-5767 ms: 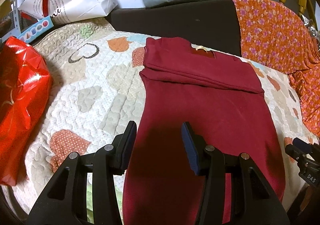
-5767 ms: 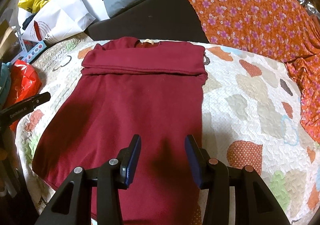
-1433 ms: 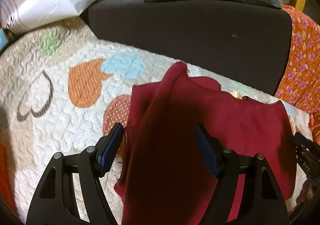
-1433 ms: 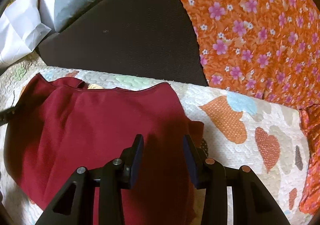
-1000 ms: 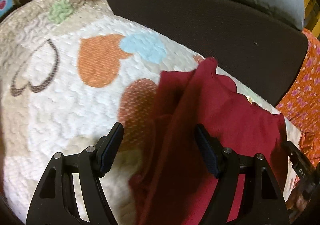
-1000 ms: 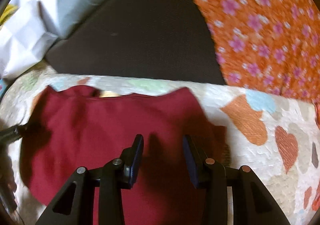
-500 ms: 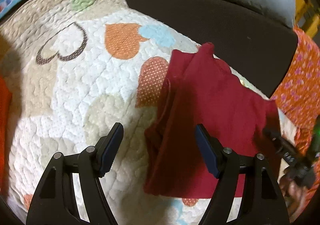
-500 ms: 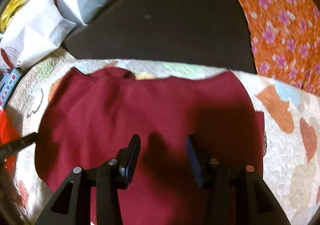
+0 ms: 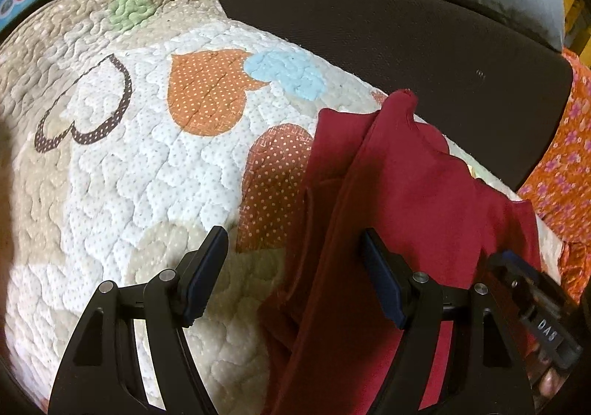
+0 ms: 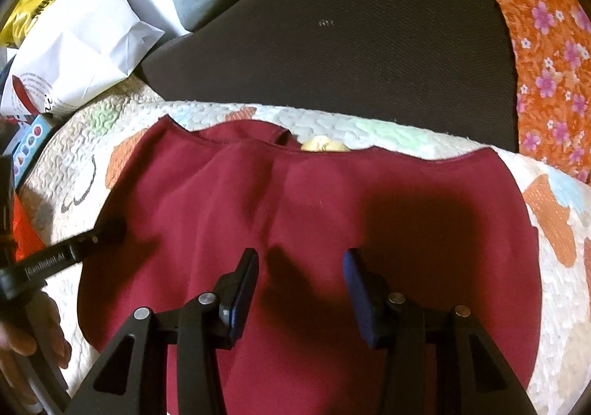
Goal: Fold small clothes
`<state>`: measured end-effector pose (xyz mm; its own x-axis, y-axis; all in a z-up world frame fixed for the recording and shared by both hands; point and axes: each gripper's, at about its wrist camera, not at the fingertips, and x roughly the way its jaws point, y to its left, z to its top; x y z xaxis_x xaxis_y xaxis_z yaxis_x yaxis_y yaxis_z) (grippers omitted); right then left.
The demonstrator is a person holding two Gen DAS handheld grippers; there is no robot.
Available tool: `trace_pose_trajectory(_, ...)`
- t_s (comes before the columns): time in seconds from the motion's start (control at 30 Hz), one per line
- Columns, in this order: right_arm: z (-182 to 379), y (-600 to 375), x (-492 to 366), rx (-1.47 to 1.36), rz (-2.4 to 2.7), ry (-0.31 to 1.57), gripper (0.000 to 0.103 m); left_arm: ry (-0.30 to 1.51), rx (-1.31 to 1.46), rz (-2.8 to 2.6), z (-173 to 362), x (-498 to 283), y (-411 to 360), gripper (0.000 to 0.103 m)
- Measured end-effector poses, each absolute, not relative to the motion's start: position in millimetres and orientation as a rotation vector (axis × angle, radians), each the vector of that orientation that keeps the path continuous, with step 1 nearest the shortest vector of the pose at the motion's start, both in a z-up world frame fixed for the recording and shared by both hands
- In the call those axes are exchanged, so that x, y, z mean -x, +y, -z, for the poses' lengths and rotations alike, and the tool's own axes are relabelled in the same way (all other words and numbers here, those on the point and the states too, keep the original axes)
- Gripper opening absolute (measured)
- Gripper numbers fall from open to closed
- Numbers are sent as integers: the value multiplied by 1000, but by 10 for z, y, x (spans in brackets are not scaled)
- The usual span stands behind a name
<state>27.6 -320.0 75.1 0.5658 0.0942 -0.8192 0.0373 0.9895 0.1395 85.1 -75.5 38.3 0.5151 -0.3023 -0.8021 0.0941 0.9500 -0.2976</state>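
Your dark red shirt [image 10: 332,211] lies folded on the heart-patterned quilt [image 9: 122,163], its collar edge and pale neck label [image 10: 324,145] toward the dark brown cushion [image 10: 351,38]. Your right gripper [image 10: 300,276] hovers over the middle of the shirt; its jaws have just been opening and now stand moderately apart, nothing pinched between the pads. Your left gripper [image 9: 293,269] stands with jaws wide at the shirt's left edge, one finger over the quilt, the other over red cloth, gripping nothing. An orange floral cloth [image 10: 546,27] drapes at the right, and a white paper bag [image 10: 85,41] sits back left.
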Motion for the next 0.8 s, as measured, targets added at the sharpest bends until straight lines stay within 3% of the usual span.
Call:
trace_pose_trajectory(0.2,-796,-3146,-325,-133,-60,932,46,1005,250,260,-349,-899,-731,74)
trace_pose_trajectory(0.33,-832,-3121,-373,-115,-70,904,33,970,292,282,-398,-904,-659,74)
trace_pose_trajectory(0.57,-486,-3292,-660,-188,-70,963,33,991,315,283,-320,-995,-564,74)
trace_pose_trajectory(0.8,-714,-3300,-448,-191,-85,951,33,1004,303,306,-232,-1004,-655,80)
